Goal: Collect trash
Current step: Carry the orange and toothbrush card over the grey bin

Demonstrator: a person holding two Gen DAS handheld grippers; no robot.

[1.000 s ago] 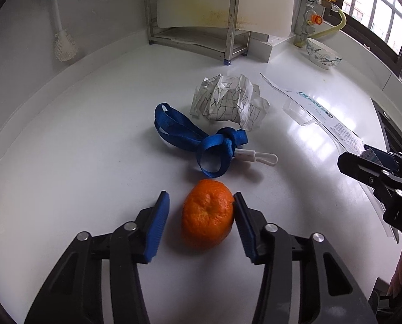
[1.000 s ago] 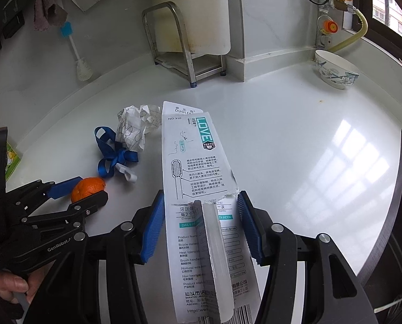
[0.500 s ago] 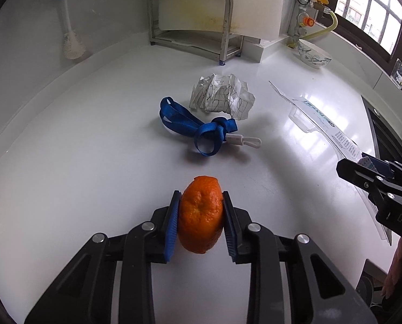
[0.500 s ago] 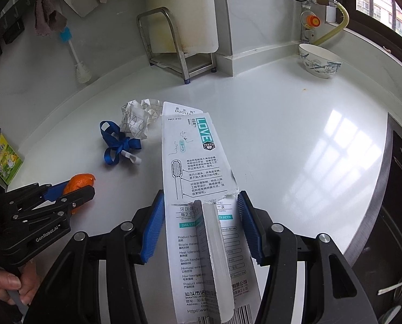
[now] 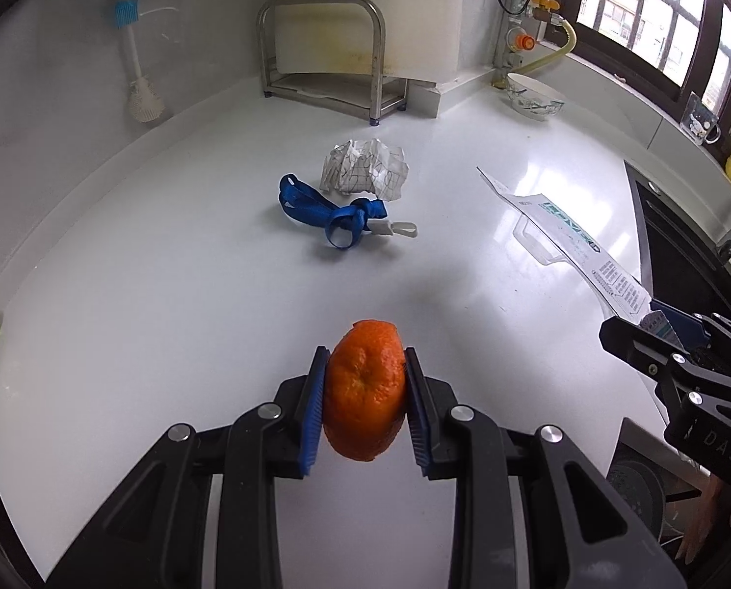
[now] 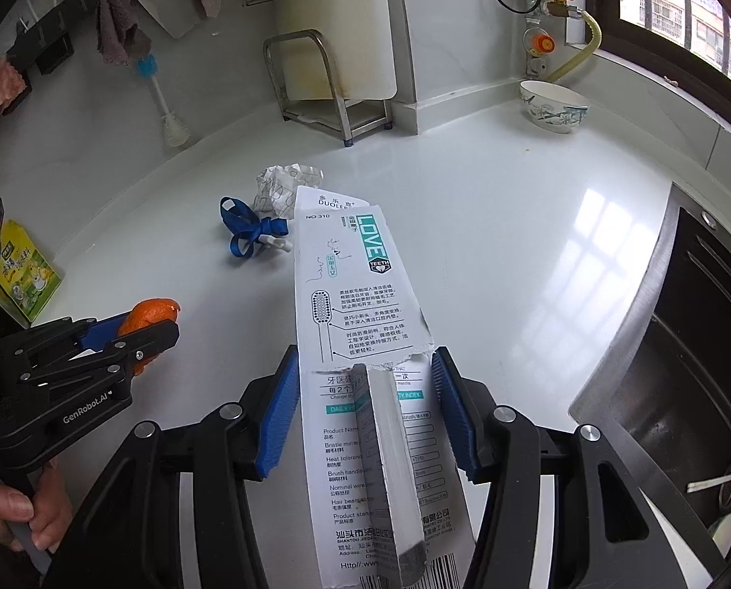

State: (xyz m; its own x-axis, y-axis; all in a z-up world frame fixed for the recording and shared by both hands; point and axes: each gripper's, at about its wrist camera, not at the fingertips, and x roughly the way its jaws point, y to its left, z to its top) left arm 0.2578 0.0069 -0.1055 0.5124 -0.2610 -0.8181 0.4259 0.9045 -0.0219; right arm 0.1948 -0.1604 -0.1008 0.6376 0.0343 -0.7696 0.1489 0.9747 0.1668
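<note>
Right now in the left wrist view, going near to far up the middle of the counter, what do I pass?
left gripper clamping the orange peel → blue lanyard → crumpled paper → metal rack at the wall.

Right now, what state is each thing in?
left hand-held gripper: shut on the orange peel, lifted off the counter.
right hand-held gripper: shut on the toothbrush package, torn open.
crumpled paper: lying on the counter.
blue lanyard: knotted, lying there.
bowl: upright.
</note>
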